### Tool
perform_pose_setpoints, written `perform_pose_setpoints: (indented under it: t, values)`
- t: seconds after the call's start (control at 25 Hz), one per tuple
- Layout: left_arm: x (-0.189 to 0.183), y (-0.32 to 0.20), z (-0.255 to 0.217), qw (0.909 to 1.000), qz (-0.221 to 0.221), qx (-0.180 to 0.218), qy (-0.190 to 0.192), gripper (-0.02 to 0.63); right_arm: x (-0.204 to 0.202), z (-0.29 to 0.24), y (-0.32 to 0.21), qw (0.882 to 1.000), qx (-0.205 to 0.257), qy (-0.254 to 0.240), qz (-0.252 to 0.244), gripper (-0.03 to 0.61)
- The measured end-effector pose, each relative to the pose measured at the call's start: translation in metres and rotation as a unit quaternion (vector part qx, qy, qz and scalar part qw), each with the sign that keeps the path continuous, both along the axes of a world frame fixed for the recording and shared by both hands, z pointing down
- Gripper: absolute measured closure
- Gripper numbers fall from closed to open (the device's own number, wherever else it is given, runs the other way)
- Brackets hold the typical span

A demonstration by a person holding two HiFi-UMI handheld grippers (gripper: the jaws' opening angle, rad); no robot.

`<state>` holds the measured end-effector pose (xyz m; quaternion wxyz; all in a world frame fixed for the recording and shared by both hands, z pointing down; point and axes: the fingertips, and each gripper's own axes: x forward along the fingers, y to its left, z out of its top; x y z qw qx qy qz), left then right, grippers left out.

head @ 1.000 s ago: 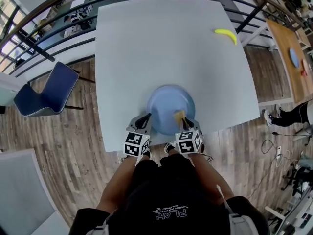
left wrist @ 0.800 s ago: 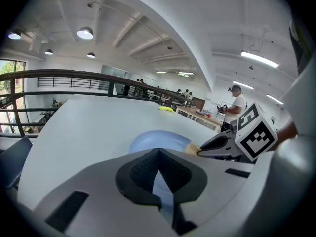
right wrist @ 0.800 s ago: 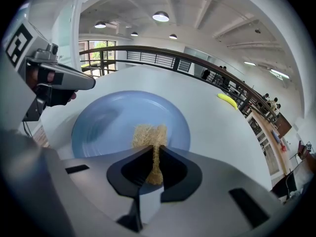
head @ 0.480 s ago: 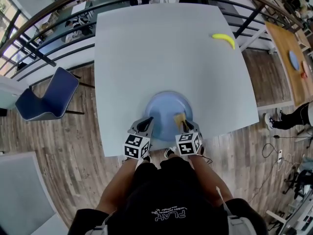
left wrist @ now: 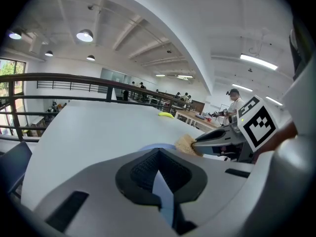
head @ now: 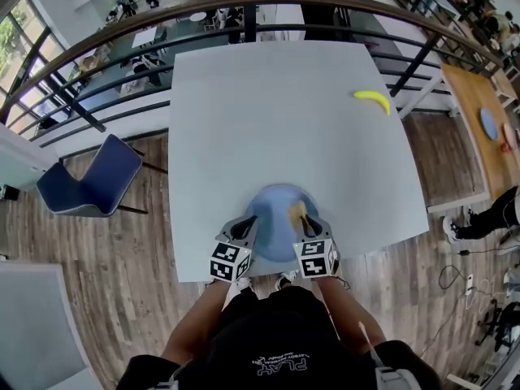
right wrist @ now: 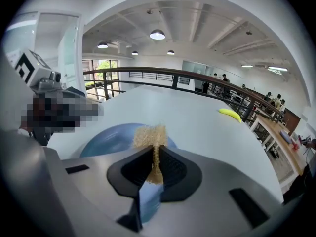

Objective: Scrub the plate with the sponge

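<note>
A light blue plate (head: 276, 218) lies at the near edge of the white table (head: 284, 120), in front of me. My left gripper (head: 246, 227) is shut on the plate's left rim (left wrist: 160, 191). My right gripper (head: 304, 223) is shut on a tan fibrous sponge (head: 296, 212), which it holds over the right side of the plate. In the right gripper view the sponge (right wrist: 150, 137) sticks out past the jaws above the plate (right wrist: 111, 137). The left gripper view shows the sponge (left wrist: 186, 144) at the tip of the right gripper (left wrist: 217, 139).
A yellow banana (head: 372, 99) lies at the far right of the table. A blue chair (head: 93, 177) stands on the wooden floor to the left. A dark railing (head: 244, 6) runs behind the table. A wooden table (head: 487, 112) stands at the far right.
The plate and both grippers sit lower in the head view as the head has tilted. The sponge has shifted slightly on the plate's right side.
</note>
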<state>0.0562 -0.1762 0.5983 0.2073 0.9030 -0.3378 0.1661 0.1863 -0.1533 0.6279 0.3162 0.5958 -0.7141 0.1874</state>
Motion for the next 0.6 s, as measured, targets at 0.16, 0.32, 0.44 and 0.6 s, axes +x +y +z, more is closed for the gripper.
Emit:
perform_pose_setpoints:
  t: [0.16, 0.32, 0.44, 0.6]
  values:
    - [0.005, -0.007, -0.019, 0.9997, 0.002, 0.025, -0.001, 0.611, -0.003, -0.028, -0.012, 0.999, 0.039, -0.016, -0.014, 0.535]
    - [0.007, -0.016, -0.054, 0.9982, 0.001, 0.060, 0.007, 0.611, -0.003, -0.066, -0.021, 0.995, 0.091, -0.032, -0.018, 0.536]
    - [0.005, -0.027, -0.076, 0.9960, 0.002, 0.089, 0.001, 0.611, 0.002, -0.096, -0.033, 0.988, 0.147, -0.044, -0.024, 0.537]
    - [0.006, -0.029, -0.097, 0.9936, 0.002, 0.113, 0.007, 0.611, 0.003, -0.132, -0.039, 0.976, 0.209, -0.051, -0.035, 0.536]
